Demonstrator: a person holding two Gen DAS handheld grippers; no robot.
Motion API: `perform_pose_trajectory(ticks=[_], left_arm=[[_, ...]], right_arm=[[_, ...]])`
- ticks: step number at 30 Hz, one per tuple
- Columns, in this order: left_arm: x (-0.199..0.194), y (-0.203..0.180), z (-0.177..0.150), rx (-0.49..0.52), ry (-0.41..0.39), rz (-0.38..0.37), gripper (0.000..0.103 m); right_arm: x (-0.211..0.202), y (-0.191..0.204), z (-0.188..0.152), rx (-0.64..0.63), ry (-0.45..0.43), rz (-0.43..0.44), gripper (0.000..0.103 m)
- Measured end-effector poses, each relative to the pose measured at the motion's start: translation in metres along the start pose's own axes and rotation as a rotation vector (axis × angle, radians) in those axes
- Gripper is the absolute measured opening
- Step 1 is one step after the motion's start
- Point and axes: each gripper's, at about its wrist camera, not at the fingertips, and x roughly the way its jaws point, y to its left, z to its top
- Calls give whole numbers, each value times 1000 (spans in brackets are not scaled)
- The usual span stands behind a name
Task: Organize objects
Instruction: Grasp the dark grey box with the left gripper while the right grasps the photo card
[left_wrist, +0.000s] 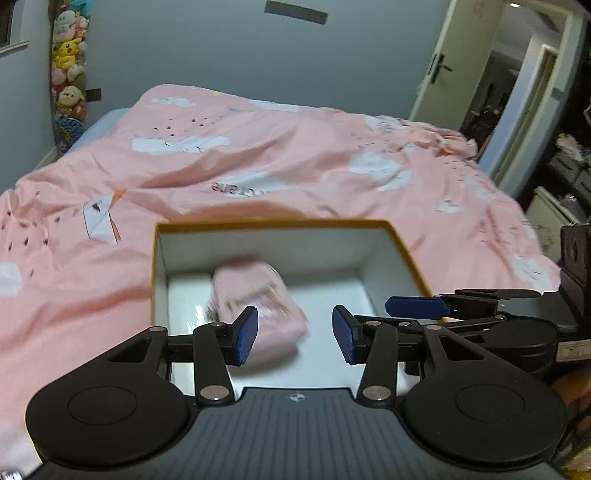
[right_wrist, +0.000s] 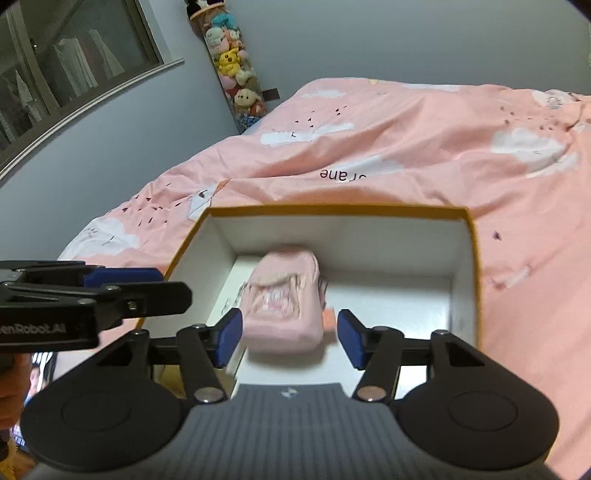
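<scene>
An open box with an orange rim (left_wrist: 273, 223) (right_wrist: 332, 209) and white inner walls sits on the bed. A soft pink packet (left_wrist: 258, 295) (right_wrist: 284, 295) lies on the box floor, blurred in both views. My left gripper (left_wrist: 295, 334) hovers over the near side of the box, open, with the packet below and beyond its blue pads. My right gripper (right_wrist: 290, 338) is also open above the box; its pads stand apart from the packet's sides. Each gripper shows in the other's view: the right gripper (left_wrist: 417, 306) at the right, the left gripper (right_wrist: 122, 280) at the left.
A rumpled pink duvet (left_wrist: 295, 155) (right_wrist: 406, 147) with white clouds covers the bed around the box. A tall column of plush toys (left_wrist: 68, 74) (right_wrist: 232, 62) stands in the corner. An open door (left_wrist: 465, 74) and cluttered shelves (left_wrist: 569, 166) are at the right; a window (right_wrist: 55, 81) is at the left.
</scene>
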Motion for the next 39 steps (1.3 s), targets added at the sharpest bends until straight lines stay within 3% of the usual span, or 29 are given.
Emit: perform_pose_trajectory(ticks=[4, 10, 16, 18, 23, 29, 34, 39], left_arm=[[-19, -8, -29, -13, 12, -36, 53], [-19, -14, -73, -67, 114, -88, 53], [1, 6, -96, -165, 163, -13, 54], [10, 12, -102, -192, 179, 5, 62], [36, 28, -113, -269, 186, 60, 69], [57, 45, -121, -381, 231, -4, 70], [73, 51, -124, -429, 275, -8, 72], [86, 57, -126, -472, 295, -26, 82]], right_arm=[[-32, 4, -33, 17, -8, -24, 63], [-64, 4, -89, 54, 20, -84, 63], [-61, -1, -121, 112, 87, -91, 62], [-55, 2, -125, 106, 93, -86, 60], [-30, 5, -129, 104, 135, -66, 56], [-3, 1, -131, 131, 211, -46, 56], [13, -3, -126, 147, 256, -38, 56], [23, -7, -126, 157, 288, -45, 56]])
